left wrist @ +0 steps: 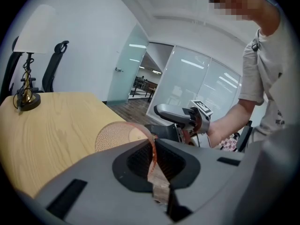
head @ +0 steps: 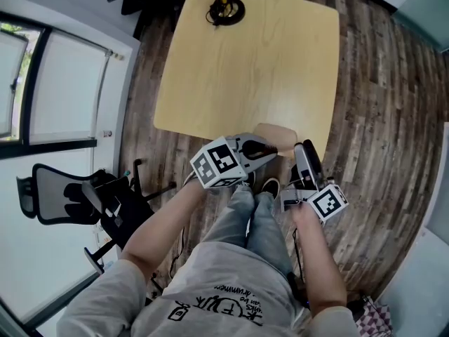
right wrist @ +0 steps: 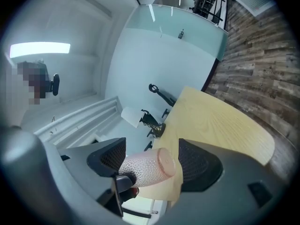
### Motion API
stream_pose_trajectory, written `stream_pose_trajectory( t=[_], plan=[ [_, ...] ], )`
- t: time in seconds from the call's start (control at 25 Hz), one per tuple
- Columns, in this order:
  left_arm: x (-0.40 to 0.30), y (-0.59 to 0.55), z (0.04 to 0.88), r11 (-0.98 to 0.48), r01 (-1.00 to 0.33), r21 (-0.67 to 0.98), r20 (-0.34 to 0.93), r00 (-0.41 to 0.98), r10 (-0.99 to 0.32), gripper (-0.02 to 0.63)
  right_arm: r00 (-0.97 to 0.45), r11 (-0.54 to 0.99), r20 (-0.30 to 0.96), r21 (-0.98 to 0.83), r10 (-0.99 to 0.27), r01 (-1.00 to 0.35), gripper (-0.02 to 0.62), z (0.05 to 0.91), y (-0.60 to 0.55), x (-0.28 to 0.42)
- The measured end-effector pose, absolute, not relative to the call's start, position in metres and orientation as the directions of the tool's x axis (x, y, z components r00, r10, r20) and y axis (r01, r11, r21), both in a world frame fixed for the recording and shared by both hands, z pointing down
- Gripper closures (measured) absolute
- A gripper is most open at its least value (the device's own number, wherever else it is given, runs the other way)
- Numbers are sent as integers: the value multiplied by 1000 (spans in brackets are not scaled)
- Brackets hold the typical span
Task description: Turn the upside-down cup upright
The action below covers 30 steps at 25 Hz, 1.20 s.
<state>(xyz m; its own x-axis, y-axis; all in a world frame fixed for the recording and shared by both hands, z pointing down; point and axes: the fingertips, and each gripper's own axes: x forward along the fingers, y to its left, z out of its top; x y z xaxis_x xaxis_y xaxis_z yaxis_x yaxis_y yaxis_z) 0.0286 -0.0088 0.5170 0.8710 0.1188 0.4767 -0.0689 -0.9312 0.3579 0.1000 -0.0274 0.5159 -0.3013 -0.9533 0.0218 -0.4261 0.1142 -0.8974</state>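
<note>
A translucent pinkish cup with a dotted texture hangs in the air just off the near edge of the wooden table, lying about level. My left gripper is shut on its rim: in the left gripper view a strip of the cup wall is pinched between the jaws, and the cup body reaches out toward the table. My right gripper is close on the right. In the right gripper view the cup lies sideways between the wide-apart jaws, base toward the right pad, with a gap there.
A lamp with a white shade stands at the table's far edge. A black office chair sits at the left by the window. Wood-plank floor surrounds the table. The person's legs and shoes are below the grippers.
</note>
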Motion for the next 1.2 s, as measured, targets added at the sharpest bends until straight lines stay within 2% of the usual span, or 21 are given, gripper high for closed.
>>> stream_pose_trajectory(
  t=[0.48, 0.76, 1.0, 1.2],
  plan=[
    [28, -13, 520, -977, -11, 212, 728, 668, 150, 586, -368, 169, 120, -731, -922, -661, 252, 520, -21, 80],
    [21, -21, 518, -977, 4, 215, 816, 549, 181, 587, -385, 277, 235, -389, -892, -878, 250, 518, -16, 59],
    [28, -24, 510, -977, 32, 210, 852, 485, 199, 586, -342, 320, 324, -121, -882, -940, 250, 523, -14, 44],
    [34, -19, 506, -977, 69, 202, 890, 404, 213, 586, -268, 282, 356, -13, -895, -959, 250, 530, -16, 45]
  ],
)
